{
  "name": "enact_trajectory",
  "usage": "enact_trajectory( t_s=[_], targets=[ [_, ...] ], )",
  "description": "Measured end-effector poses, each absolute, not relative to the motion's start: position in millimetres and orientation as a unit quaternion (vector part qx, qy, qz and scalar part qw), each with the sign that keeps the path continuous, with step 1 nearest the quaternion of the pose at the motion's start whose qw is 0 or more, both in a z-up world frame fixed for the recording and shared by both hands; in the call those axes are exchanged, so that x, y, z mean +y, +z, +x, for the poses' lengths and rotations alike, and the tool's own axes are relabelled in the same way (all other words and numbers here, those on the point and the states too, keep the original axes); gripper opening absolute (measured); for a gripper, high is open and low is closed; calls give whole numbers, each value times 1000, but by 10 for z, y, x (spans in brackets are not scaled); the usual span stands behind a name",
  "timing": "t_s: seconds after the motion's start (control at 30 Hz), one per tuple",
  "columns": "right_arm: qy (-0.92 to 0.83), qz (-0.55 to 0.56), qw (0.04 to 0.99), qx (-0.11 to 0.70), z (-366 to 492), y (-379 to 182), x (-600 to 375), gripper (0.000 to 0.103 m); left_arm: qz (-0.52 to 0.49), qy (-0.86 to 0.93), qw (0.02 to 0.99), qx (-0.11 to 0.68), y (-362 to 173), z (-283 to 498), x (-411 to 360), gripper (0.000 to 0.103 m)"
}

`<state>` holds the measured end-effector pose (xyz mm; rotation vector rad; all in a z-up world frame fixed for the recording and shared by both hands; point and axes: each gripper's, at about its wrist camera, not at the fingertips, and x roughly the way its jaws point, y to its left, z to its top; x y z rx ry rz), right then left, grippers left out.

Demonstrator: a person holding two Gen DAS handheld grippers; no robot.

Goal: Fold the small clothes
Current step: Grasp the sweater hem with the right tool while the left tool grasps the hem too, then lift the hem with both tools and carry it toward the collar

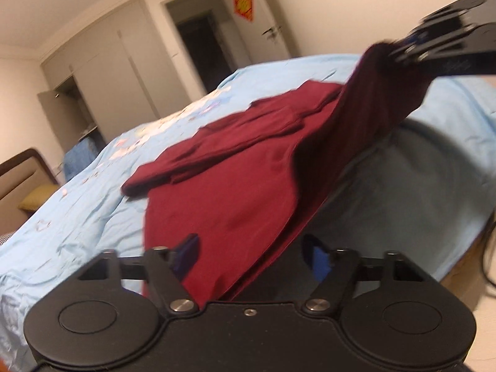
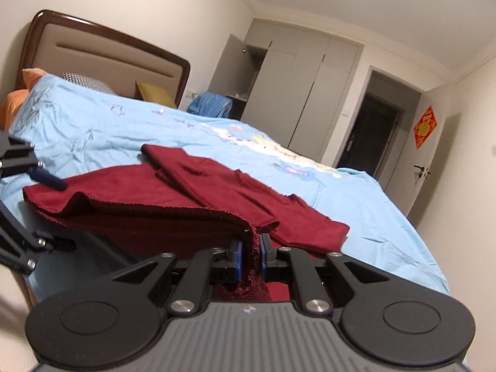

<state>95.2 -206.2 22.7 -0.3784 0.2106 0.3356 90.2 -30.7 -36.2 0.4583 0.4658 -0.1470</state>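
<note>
1. Two grippers are seen over a bed covered with a light blue quilt (image 2: 108, 130), on which a dark red garment (image 2: 217, 192) is spread.
2. The right gripper (image 2: 250, 255) is clenched on the garment: a bunched hem corner is pinched between its blue pads (image 2: 238, 257), and the cloth is drawn up from the quilt towards it.
3. From the left wrist view, the right gripper (image 1: 403, 48) is seen at the upper right, blurred, with a lifted fold of the garment (image 1: 235, 183) hanging from it.
4. The left gripper (image 1: 252, 255) is released, its jaws held wide apart; the garment's near edge lies between them, over one blue pad and clear of the other.
5. A sleeve (image 1: 186, 161) is folded across the garment's body, ahead of the left gripper and to its left.
6. Beyond both grippers, a grey wardrobe (image 2: 297, 90), a padded headboard (image 2: 102, 59) and a door with a red ornament (image 2: 425, 127) are visible.
</note>
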Motion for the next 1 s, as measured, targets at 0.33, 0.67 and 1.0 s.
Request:
enact_trajectory(
  t_s=[0.33,0.67,1.0],
  targets=[
    [138,-194,967,91,770,209,-2086,12,250,35,935,249,-444,971,111,35],
    [85,-202,974,51,570,177,-2033,11,242,60,957,147,-224,892,127,6],
    [6,-187,978,-97,382,427,-1986,8,154,83,984,11,464,757,139,5]
  ],
)
